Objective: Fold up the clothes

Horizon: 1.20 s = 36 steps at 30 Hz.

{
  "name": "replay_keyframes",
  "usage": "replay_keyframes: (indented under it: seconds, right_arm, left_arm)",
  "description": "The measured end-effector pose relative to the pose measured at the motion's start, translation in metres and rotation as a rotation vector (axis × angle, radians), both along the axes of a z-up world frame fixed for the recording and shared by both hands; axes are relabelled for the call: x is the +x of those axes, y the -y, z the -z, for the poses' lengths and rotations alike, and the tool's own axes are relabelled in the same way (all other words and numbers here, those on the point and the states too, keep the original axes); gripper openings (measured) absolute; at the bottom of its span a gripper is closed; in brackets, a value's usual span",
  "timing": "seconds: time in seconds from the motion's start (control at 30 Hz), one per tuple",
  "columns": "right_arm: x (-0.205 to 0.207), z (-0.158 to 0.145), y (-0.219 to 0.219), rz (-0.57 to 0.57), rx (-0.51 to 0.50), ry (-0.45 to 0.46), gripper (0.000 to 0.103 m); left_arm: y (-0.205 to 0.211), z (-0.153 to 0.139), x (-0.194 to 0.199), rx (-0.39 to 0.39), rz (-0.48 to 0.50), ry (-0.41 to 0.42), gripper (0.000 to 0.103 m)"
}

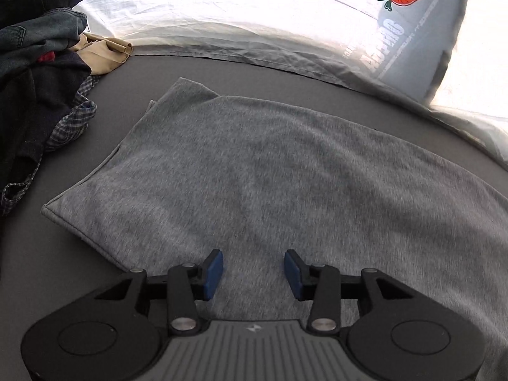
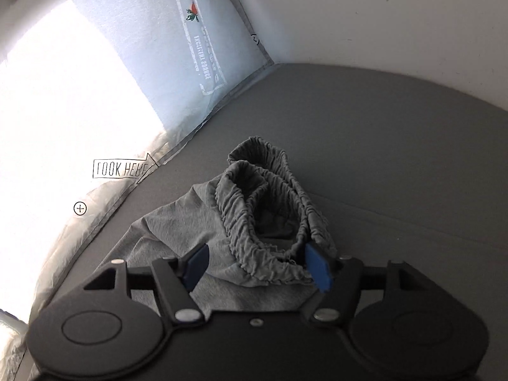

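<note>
In the left wrist view, the grey shorts [image 1: 254, 174] are seen lying flat on the dark grey sheet [image 1: 222, 76], spread from the lower left corner toward the right edge. The left gripper [image 1: 253, 274] is held over the near part of the cloth with its blue pads [image 1: 212, 274] apart and nothing pinched between them; the fabric is simply passing beneath the gap. A pile of other clothes [image 1: 41, 89] is seen at the far left, apart from the shorts, and a printed pillow [image 1: 409, 41] is propped at the upper right.

In the right wrist view, the waistband [image 2: 263, 222] of the same shorts is seen bunched and standing up in loose loops on the sheet [image 2: 397, 158]. The right gripper [image 2: 258, 265] is spread wide, with the gathered elastic lying between its pads [image 2: 197, 265]; the right pad is close against the band, but no squeeze is visible, so it is judged released.

The knit is judged light, soft and limp, with no stiffness to hold a fold unaided; it can be expected to sag and drag on the sheet. The thicker, ribbed waistband is judged the surest place to be taken, and the hemmed corner at the lower left of the flat part the other.
</note>
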State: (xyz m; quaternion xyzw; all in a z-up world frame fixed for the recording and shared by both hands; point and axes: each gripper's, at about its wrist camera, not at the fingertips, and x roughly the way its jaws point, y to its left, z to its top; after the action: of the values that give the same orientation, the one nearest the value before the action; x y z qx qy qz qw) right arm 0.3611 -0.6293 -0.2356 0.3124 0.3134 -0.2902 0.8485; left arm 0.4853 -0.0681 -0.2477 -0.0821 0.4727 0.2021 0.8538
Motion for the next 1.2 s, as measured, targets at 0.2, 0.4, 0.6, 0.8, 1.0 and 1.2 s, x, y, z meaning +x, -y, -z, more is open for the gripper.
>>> replay_keyframes:
  seconds: [0.2, 0.4, 0.6, 0.8, 1.0, 1.2]
  right_arm:
    - [0.021, 0.011, -0.032, -0.074, -0.269, -0.219, 0.073]
    - [0.037, 0.019, -0.023, -0.094, -0.512, -0.386, 0.077]
    - [0.054, 0.014, 0.057, -0.009, -0.407, -0.327, 0.081]
    - [0.042, 0.004, 0.085, 0.066, -0.142, -0.183, 0.083]
    - [0.010, -0.015, 0.031, 0.031, -0.290, -0.230, 0.089]
    - [-0.018, -0.017, -0.075, -0.209, -0.550, -0.267, 0.098]
  left_arm:
    - [0.008, 0.002, -0.002, 0.042, -0.022, 0.008, 0.047]
    - [0.010, 0.002, 0.000, 0.069, -0.024, -0.003, 0.051]
    - [-0.005, 0.003, -0.003, 0.007, -0.057, -0.001, 0.064]
    - [-0.011, 0.005, -0.002, -0.002, -0.073, -0.015, 0.076]
    - [-0.015, 0.007, -0.002, -0.006, -0.064, -0.030, 0.085]
    - [-0.022, 0.007, -0.001, -0.023, -0.020, -0.051, 0.090]
